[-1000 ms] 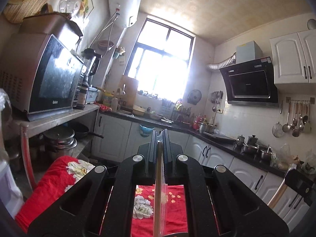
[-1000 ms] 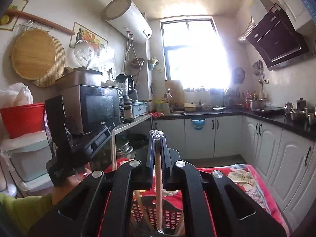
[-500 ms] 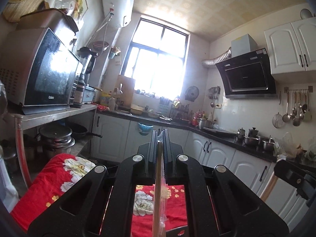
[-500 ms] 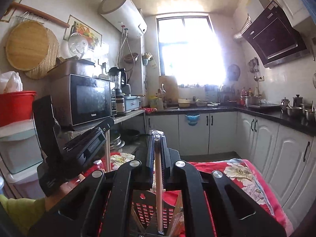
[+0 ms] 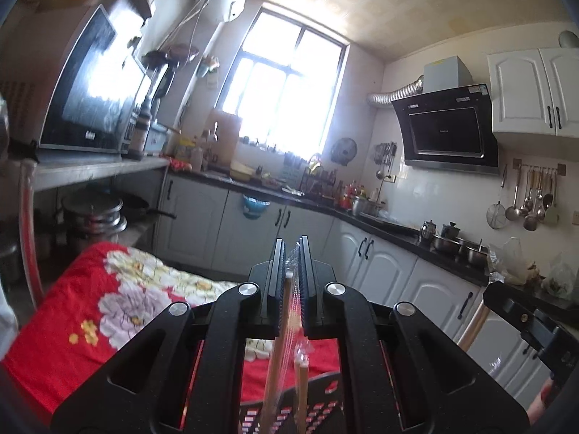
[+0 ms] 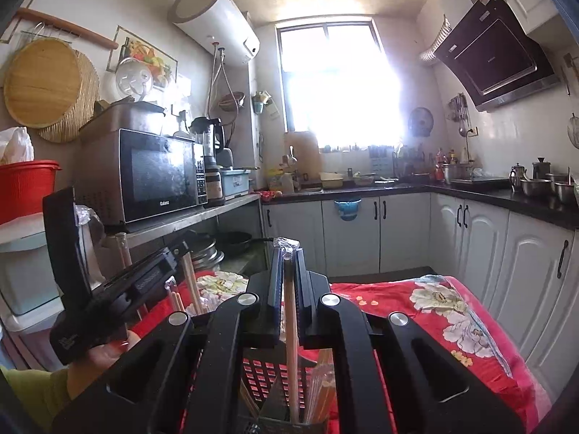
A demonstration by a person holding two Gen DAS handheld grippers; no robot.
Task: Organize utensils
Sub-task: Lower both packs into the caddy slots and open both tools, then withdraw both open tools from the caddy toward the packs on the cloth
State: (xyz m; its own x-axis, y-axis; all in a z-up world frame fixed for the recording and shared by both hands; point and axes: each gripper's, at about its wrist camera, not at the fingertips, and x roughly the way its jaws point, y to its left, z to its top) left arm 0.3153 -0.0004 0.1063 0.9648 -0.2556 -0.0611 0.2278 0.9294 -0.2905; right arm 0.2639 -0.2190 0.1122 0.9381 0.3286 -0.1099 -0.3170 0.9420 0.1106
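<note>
Chopsticks (image 6: 318, 394) upright in black slotted basket (image 6: 264, 372), each claw clenched on a wrapped chopstick pair (image 6: 290, 329) over it

microwave (image 6: 159, 175) on shelf | water heater (image 6: 213, 27) beside window (image 6: 333, 83) | range hood (image 6: 495, 54) | red floral cloth (image 6: 452, 311)

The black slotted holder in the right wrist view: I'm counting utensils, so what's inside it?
Inside the black slotted holder stand several wrapped chopsticks; the right tongs lower another chopstick in. Its bottom and the exact count are hidden.
</note>
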